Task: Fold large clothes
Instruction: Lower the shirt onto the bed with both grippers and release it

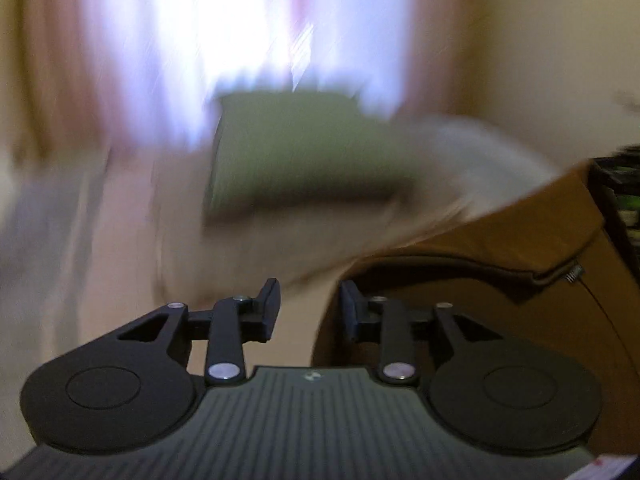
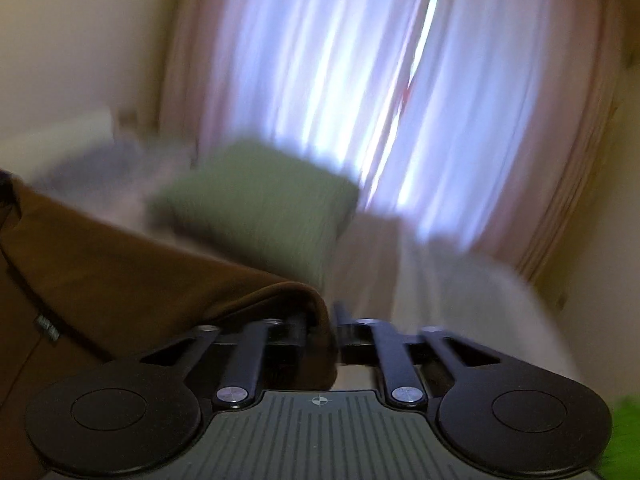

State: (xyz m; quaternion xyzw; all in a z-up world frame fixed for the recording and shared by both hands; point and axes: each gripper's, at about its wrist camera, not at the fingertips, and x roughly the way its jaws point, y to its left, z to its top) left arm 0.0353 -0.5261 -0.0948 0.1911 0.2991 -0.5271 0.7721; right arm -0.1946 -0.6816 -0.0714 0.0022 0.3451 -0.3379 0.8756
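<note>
Bright curtains point(image 2: 360, 80) behind, blurred; green cushion point(image 1: 296, 152) below them. Brown garment point(image 1: 500, 280) near the cushion: beside left gripper point(image 1: 308, 308), fingers apart, nothing between; draped over right gripper point(image 2: 320, 332), fingers parted around its edge.

Brown garment point(image 1: 500, 240); olive-green pillow point(image 2: 260, 196); pale pink curtain point(image 2: 400, 80), white-lit; black tools on grey ribbed bodies.

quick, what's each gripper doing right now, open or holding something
Left gripper: open, brown garment beside it, not pinched.
Right gripper: open, garment edge between the jaws.
</note>
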